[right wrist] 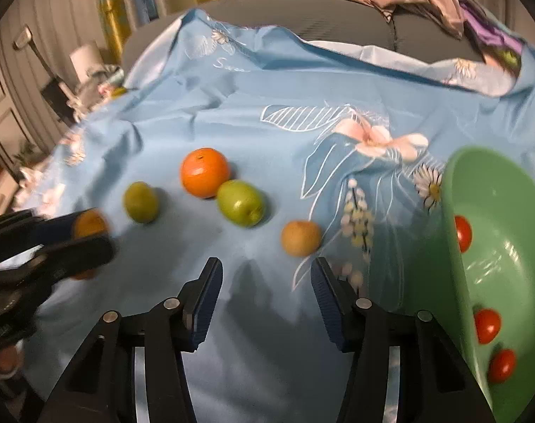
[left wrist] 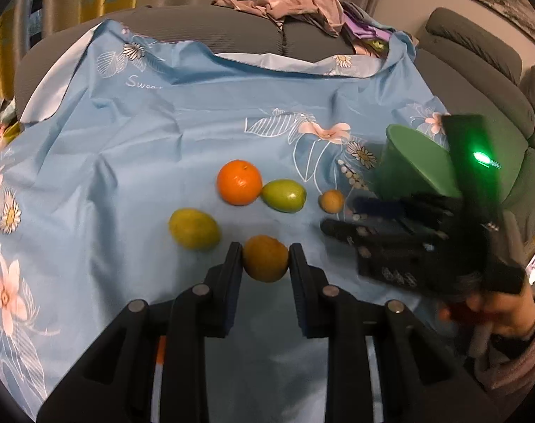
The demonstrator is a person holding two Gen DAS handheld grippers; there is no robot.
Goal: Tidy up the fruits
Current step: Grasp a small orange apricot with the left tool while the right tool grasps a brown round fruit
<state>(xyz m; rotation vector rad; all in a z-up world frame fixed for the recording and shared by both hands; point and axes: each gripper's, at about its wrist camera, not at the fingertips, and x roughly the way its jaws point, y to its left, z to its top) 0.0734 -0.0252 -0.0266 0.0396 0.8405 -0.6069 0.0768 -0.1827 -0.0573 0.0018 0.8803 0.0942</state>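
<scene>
Your left gripper (left wrist: 265,257) pinches a dull orange fruit (left wrist: 265,258) between both pads, just above the blue floral cloth (left wrist: 197,123). Your right gripper (right wrist: 265,282) stands spread with nothing between its fingers, near the small tan fruit (right wrist: 300,238). The green bowl (right wrist: 454,282), beside it, contains three red tomatoes (right wrist: 487,325).

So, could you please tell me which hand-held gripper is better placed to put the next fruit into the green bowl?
Left, probably: the left hand-held gripper is already shut on a dull orange fruit. The right hand-held gripper is empty and open, though it is nearer the green bowl.
</scene>
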